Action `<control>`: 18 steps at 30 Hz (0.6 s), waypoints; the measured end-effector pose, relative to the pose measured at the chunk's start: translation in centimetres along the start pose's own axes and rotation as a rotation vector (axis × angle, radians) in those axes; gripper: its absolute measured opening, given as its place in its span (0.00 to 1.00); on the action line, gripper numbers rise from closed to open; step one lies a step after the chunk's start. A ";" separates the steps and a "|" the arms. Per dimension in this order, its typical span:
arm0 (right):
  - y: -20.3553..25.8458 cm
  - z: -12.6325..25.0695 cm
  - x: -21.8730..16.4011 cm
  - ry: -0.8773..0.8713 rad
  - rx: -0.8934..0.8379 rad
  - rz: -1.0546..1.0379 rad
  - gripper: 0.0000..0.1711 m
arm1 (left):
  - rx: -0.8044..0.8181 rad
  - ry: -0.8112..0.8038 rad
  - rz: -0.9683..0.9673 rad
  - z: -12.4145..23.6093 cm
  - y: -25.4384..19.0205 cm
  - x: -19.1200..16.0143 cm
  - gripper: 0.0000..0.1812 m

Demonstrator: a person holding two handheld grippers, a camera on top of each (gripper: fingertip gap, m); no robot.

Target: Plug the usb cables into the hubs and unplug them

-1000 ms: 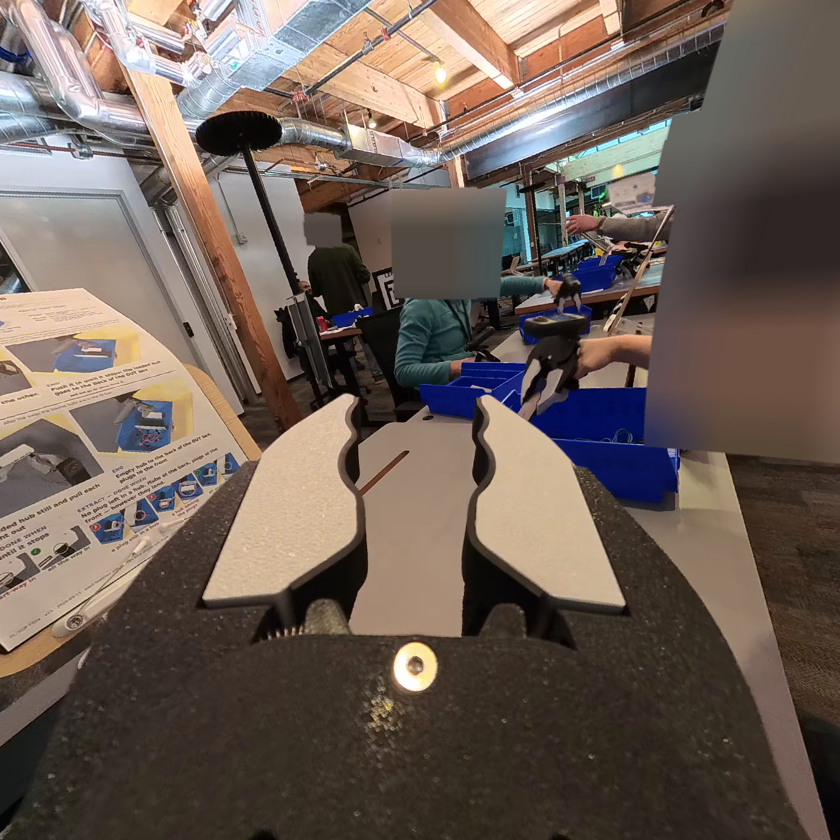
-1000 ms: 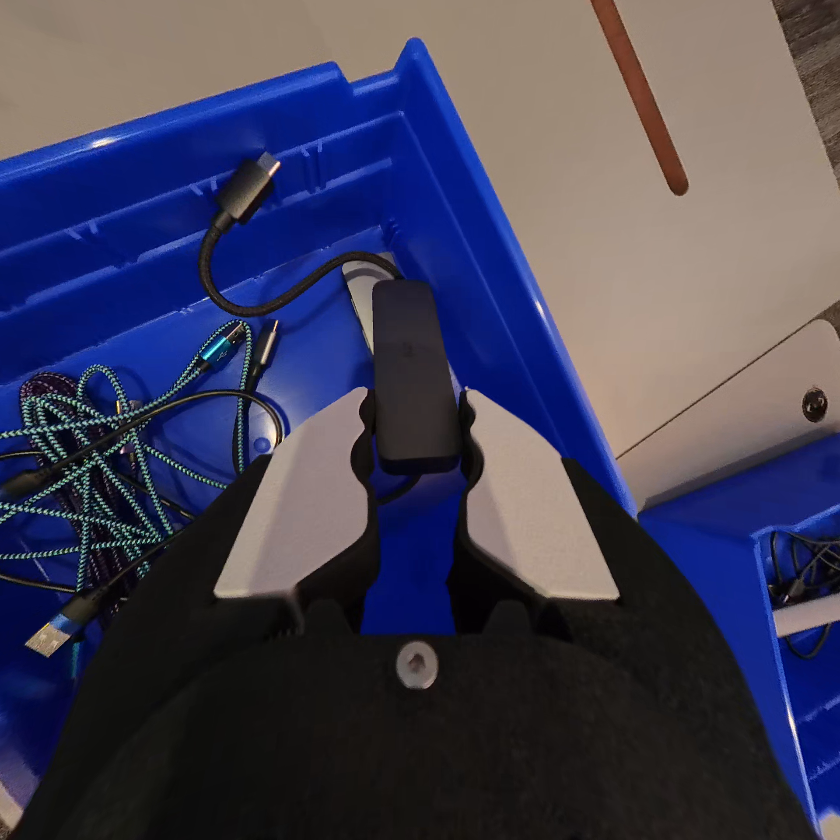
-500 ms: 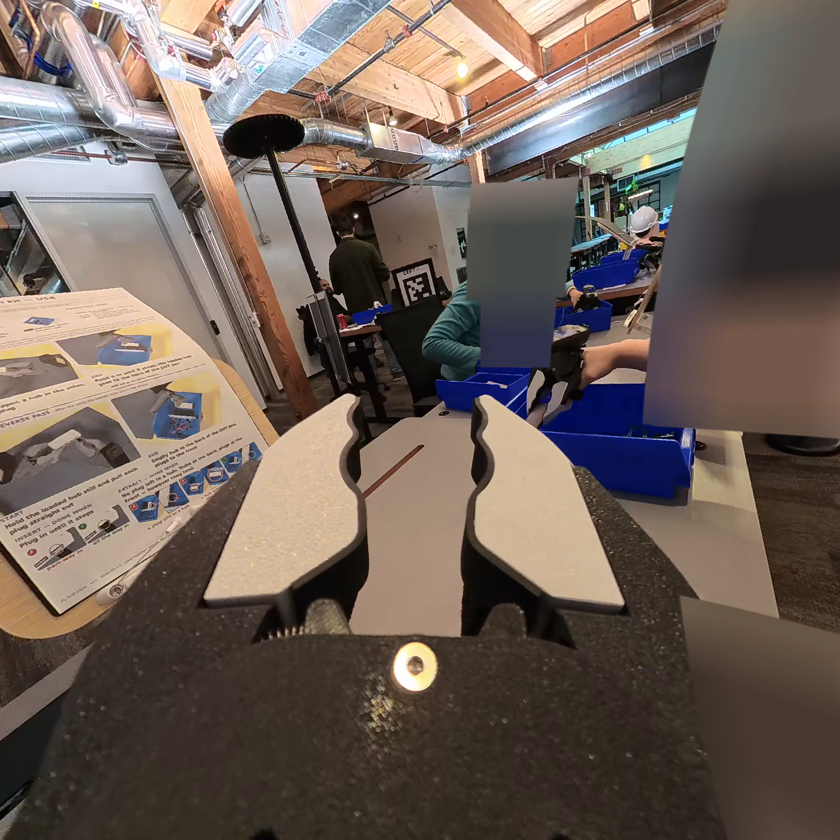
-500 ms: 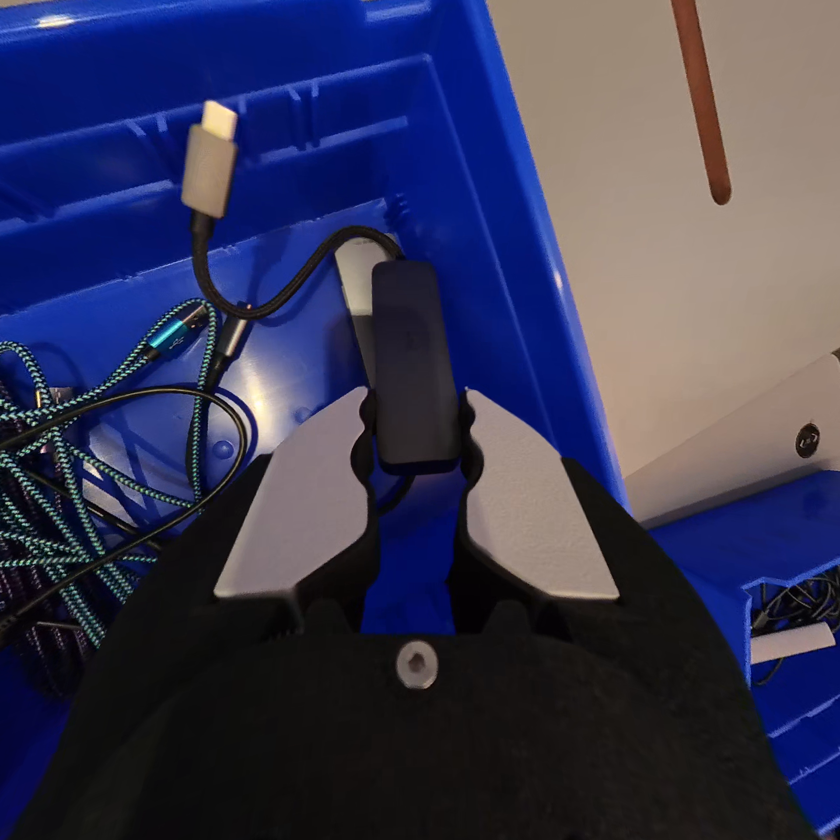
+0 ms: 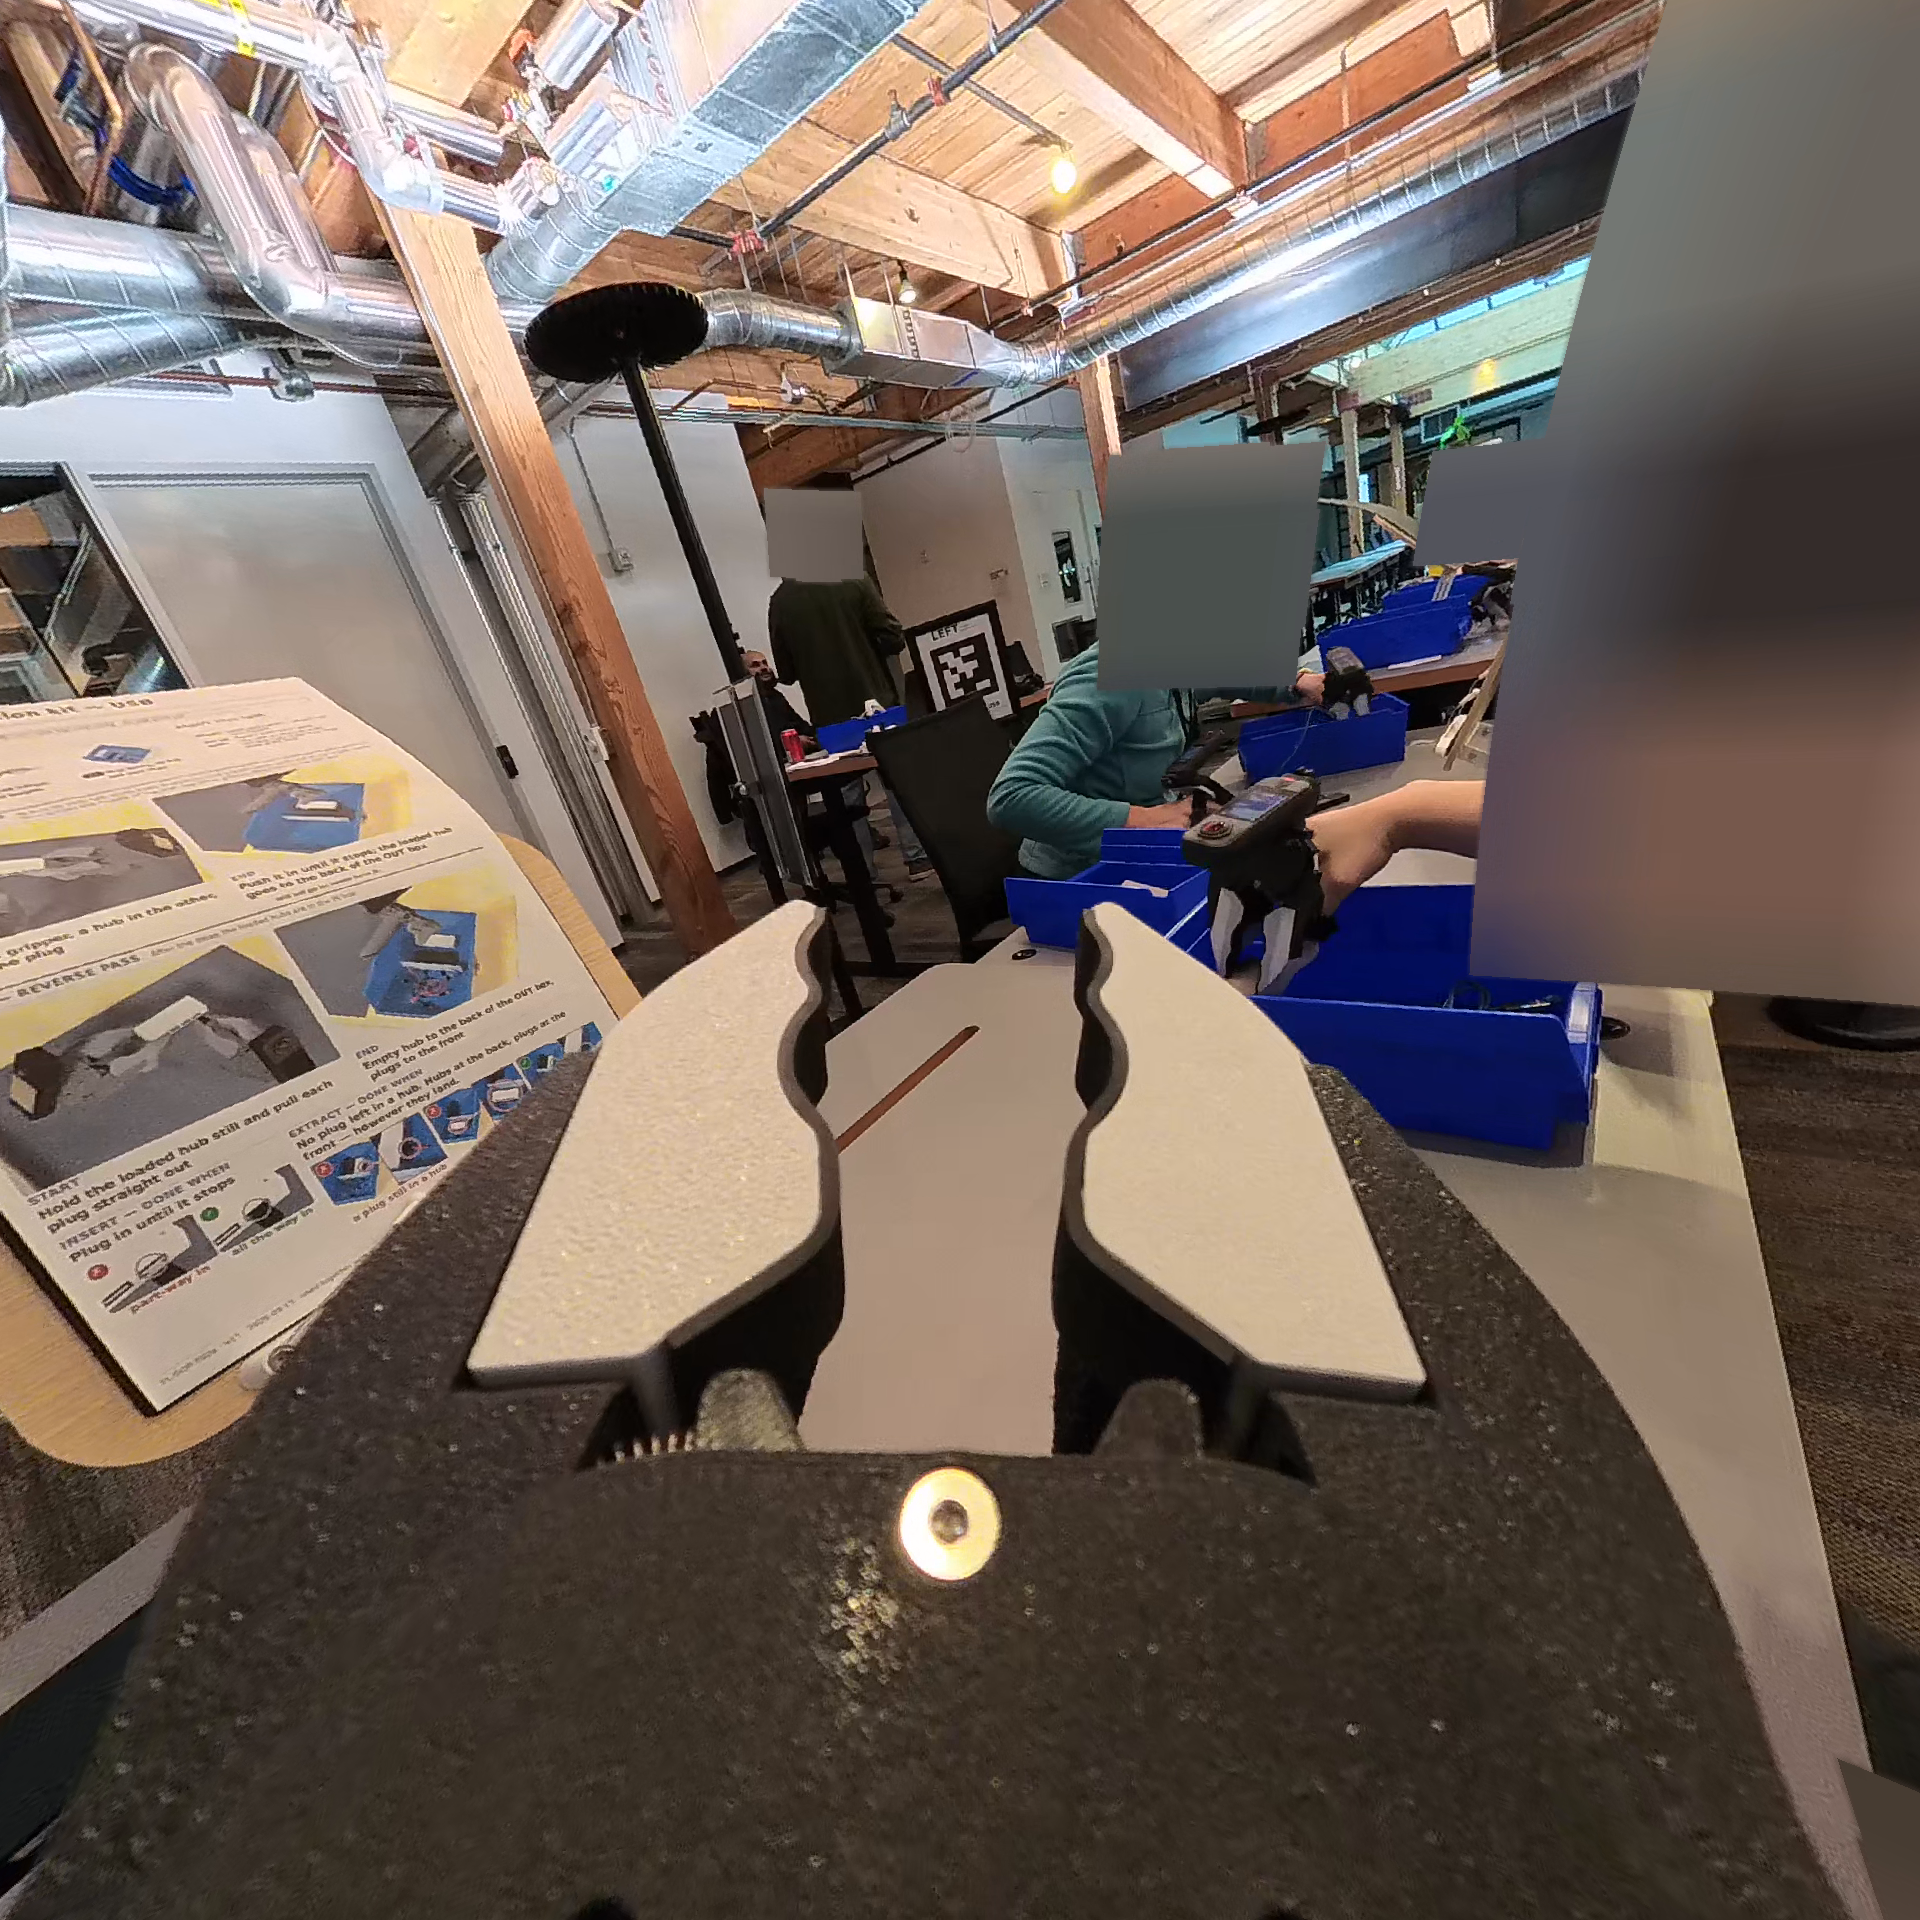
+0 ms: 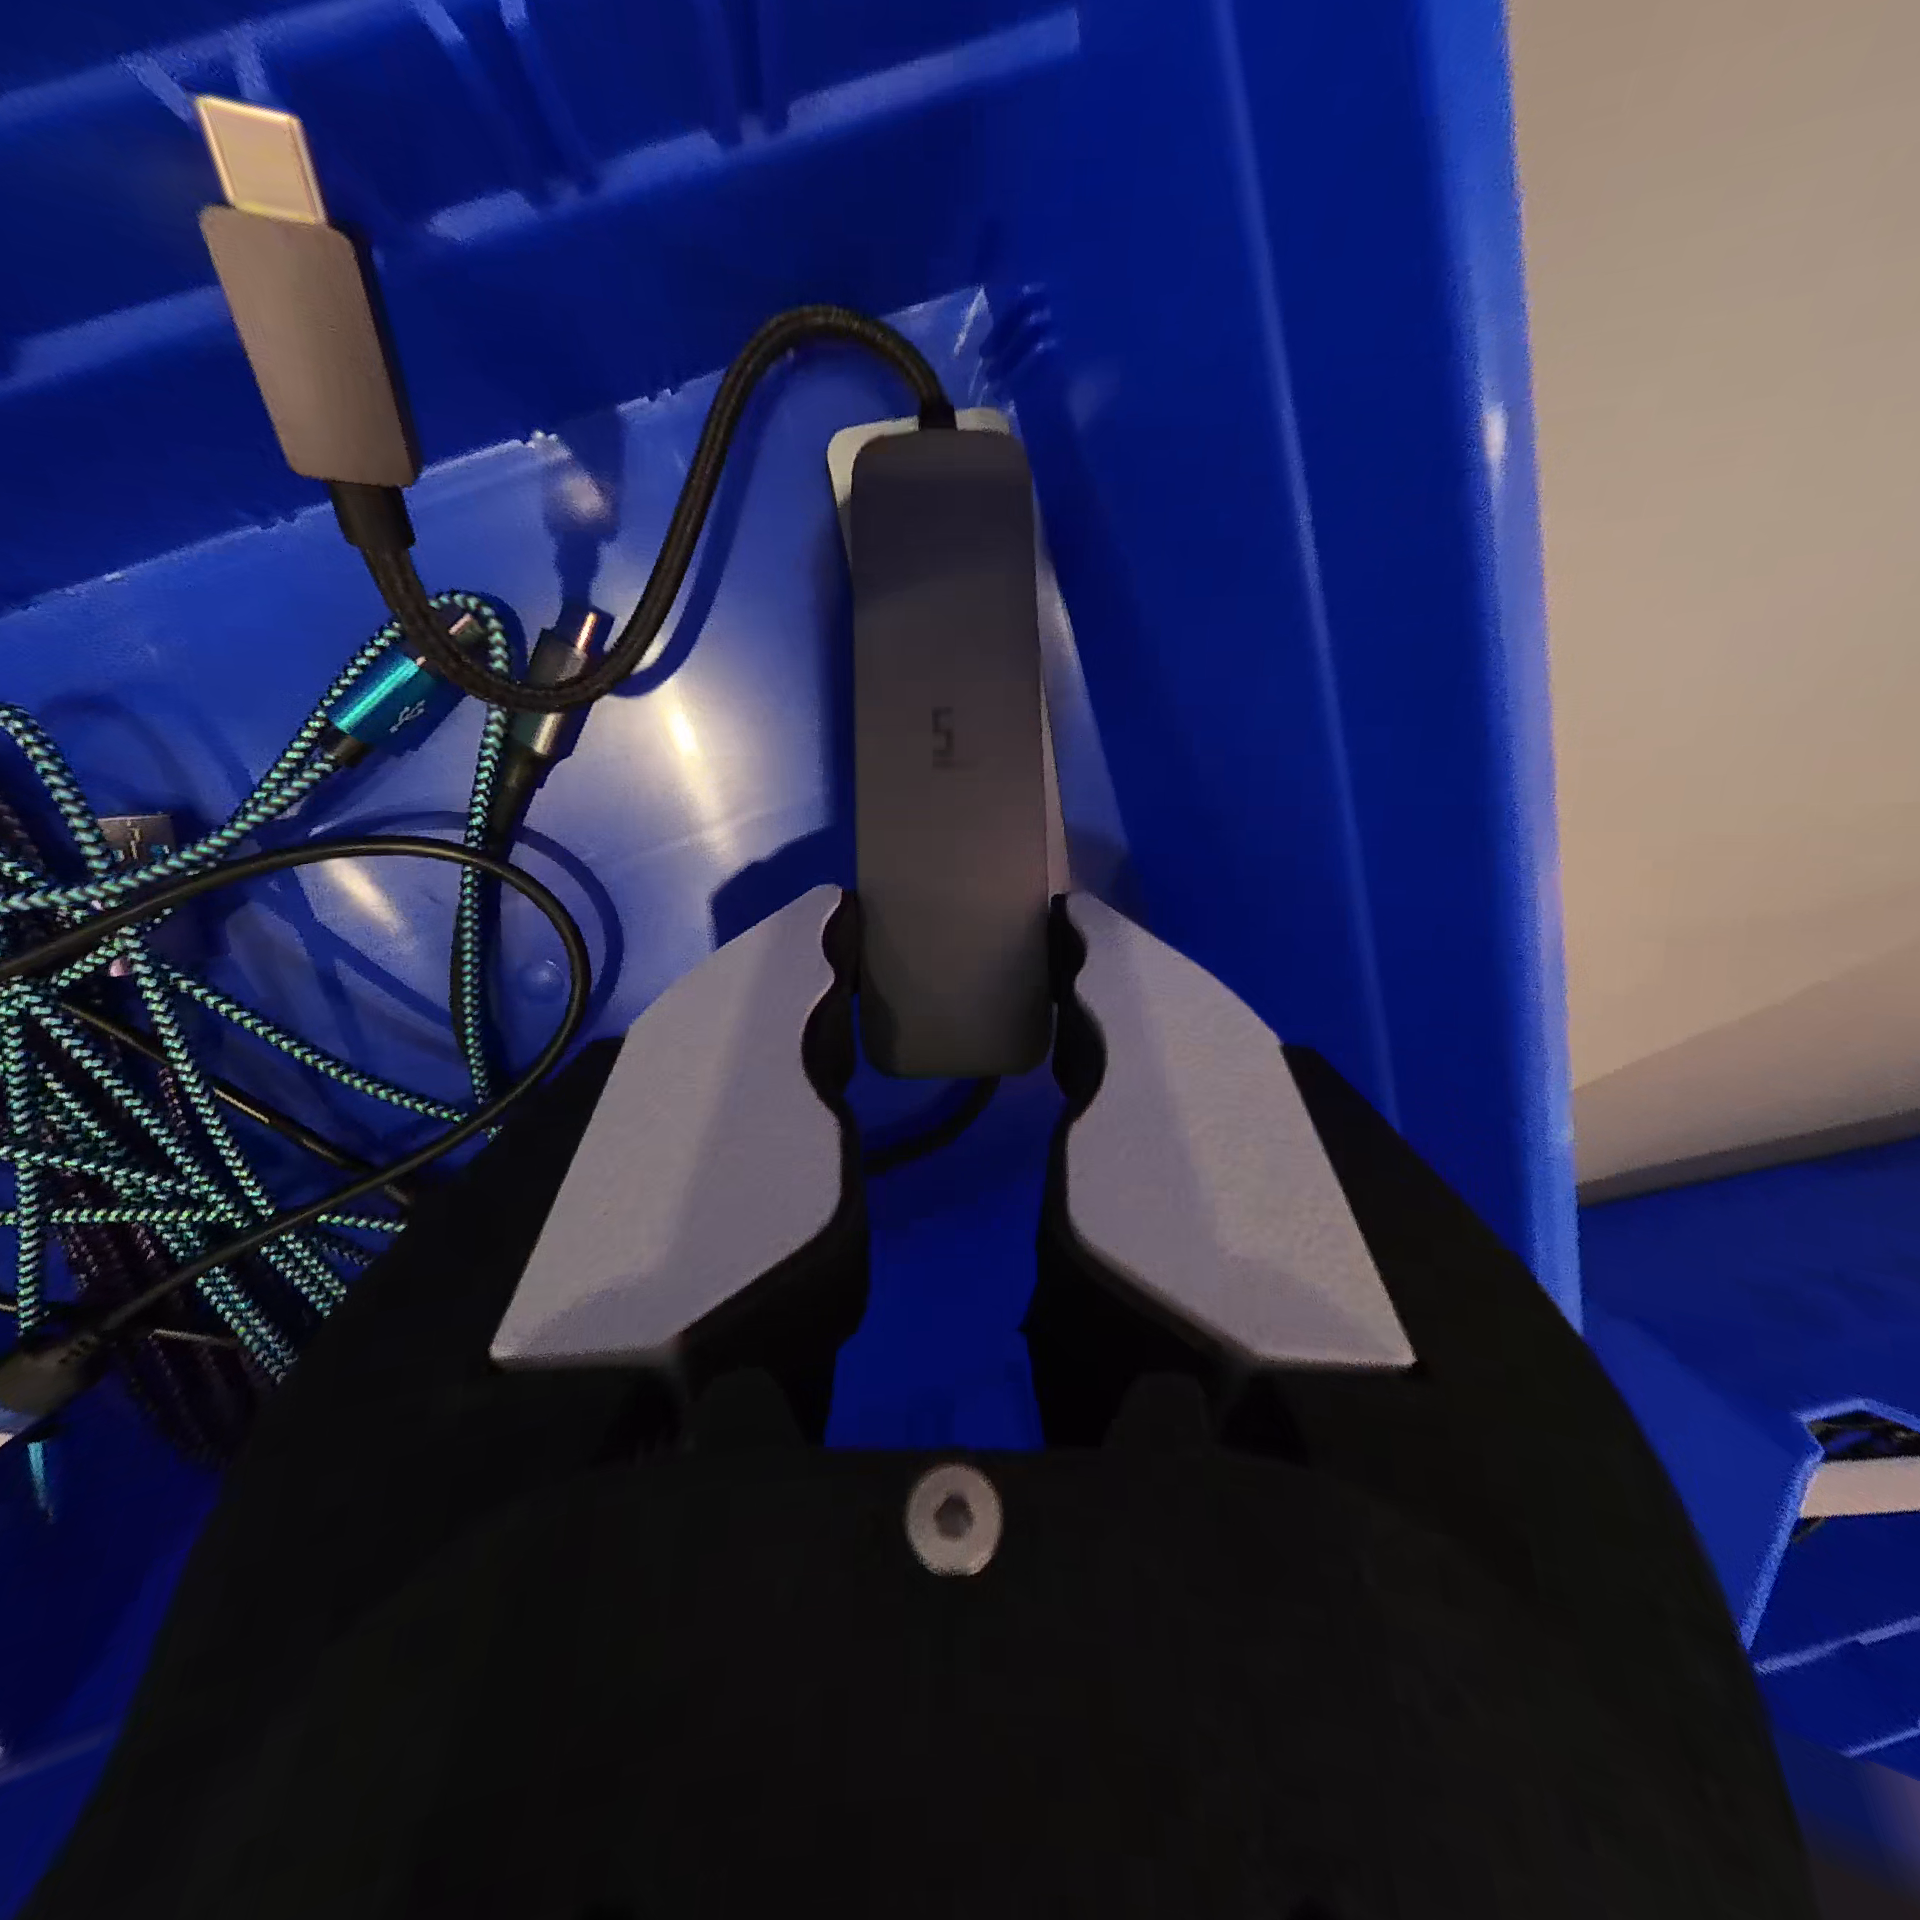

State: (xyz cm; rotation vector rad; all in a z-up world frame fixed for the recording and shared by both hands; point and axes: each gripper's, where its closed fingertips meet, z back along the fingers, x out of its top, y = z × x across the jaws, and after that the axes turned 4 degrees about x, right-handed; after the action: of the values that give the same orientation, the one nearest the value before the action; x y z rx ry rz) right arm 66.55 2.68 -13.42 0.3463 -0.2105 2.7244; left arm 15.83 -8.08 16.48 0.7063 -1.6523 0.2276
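My right gripper point(image 6: 951, 914) is shut on the near end of a dark grey USB hub point(image 6: 951, 727), held above the floor of a blue bin point(image 6: 1351, 520). The hub's braided lead point(image 6: 686, 540) loops left and ends in a grey plug point(image 6: 301, 343). A second, lighter hub point(image 6: 847, 457) shows just under it. A tangle of teal braided USB cables point(image 6: 156, 1039) lies at the bin's left. My left gripper point(image 5: 951, 935) is open and empty above the grey table point(image 5: 935, 1195). The right gripper point(image 5: 1262, 925) shows far off in the left wrist view, over the blue bin point(image 5: 1423, 1049).
An instruction sheet on a wooden board point(image 5: 260, 987) stands at the left of the table. A second blue bin point(image 6: 1766, 1351) sits beside the first. People sit at other tables with blue bins point(image 5: 1320, 738) behind. A black pole point(image 5: 686, 561) stands beyond the table. One gripper's finger ends stand about 60 cm off the other's.
My right gripper has moved closer into the bin with the hub, and the hub's plug has swung up to the left. The left gripper's view has turned somewhat left; its jaws stay open.
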 end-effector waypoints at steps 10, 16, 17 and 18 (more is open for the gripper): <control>-0.1 -1.5 -1.8 0.186 0.006 0.013 0.20 | 0.008 -0.005 -0.008 0.3 0.1 0.2 0.24; -0.3 -1.8 -1.9 0.210 0.001 0.019 0.20 | 0.010 -0.009 -0.007 0.6 0.2 0.3 0.24; -0.4 -1.8 -1.9 0.210 -0.003 0.022 0.20 | 0.008 -0.010 -0.006 0.6 0.1 0.4 0.24; -0.4 -1.8 -1.9 0.211 -0.007 0.025 0.20 | 0.008 -0.010 -0.006 0.6 0.1 0.4 0.24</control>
State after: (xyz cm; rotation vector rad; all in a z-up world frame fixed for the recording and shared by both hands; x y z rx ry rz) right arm 68.08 2.74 -15.60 0.0530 -0.1661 2.7590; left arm 15.23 -8.41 16.73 0.7191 -1.6593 0.2269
